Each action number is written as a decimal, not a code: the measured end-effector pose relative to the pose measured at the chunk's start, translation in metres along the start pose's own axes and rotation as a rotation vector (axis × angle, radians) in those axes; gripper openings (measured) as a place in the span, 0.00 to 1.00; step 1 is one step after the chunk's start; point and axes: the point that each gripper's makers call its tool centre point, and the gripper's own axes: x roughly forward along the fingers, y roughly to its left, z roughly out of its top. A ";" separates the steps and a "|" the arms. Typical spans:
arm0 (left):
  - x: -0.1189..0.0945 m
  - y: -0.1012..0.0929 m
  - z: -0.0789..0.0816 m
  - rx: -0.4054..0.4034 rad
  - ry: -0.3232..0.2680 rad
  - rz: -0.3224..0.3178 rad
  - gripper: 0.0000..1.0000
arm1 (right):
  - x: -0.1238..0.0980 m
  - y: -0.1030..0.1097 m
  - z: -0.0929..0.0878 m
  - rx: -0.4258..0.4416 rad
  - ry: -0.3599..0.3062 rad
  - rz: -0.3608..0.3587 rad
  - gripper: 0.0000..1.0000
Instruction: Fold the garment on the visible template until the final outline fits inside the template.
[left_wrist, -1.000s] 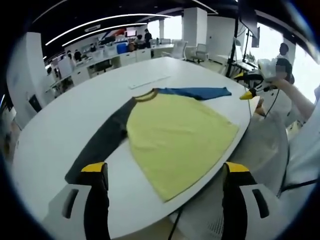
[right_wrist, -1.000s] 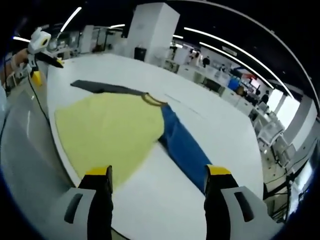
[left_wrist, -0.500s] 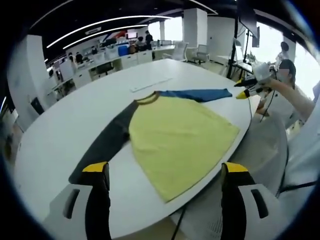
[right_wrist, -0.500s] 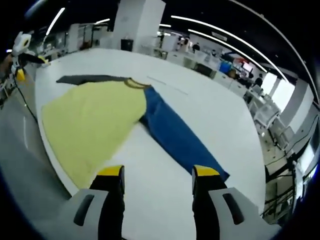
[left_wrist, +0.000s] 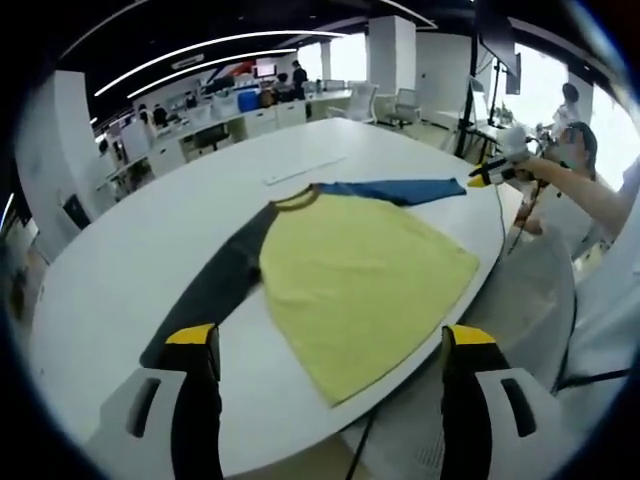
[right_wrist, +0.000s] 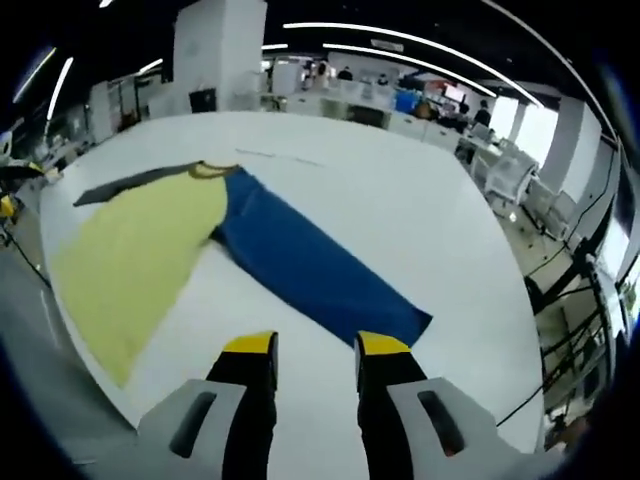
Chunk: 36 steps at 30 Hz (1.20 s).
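Note:
A garment with a yellow body, a dark grey sleeve and a blue sleeve lies flat on the white oval table. My left gripper is open, hovering over the near table edge, short of the yellow hem and the grey cuff. The right gripper shows in a person's hand just beyond the blue cuff. In the right gripper view the blue sleeve stretches away from the yellow body. My right gripper is open with a narrow gap, empty, just short of the blue cuff.
A thin white strip lies on the table beyond the collar. The yellow hem reaches the table's rim on the person's side. Desks, chairs and pillars stand around the room, and bare tabletop surrounds the garment.
The right gripper view has swung over to the blue sleeve's cuff, and its jaws have narrowed. The left gripper view has barely shifted. The garment has not moved.

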 end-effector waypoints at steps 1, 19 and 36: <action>-0.001 0.000 0.000 -0.001 -0.001 0.002 0.89 | 0.001 -0.004 -0.002 0.002 0.007 -0.011 0.29; -0.004 0.000 0.002 -0.026 0.010 0.028 0.90 | 0.043 -0.090 -0.031 0.134 0.062 -0.124 0.21; -0.002 -0.002 -0.003 -0.037 0.037 0.037 0.89 | 0.069 -0.104 -0.053 0.351 0.097 -0.157 0.19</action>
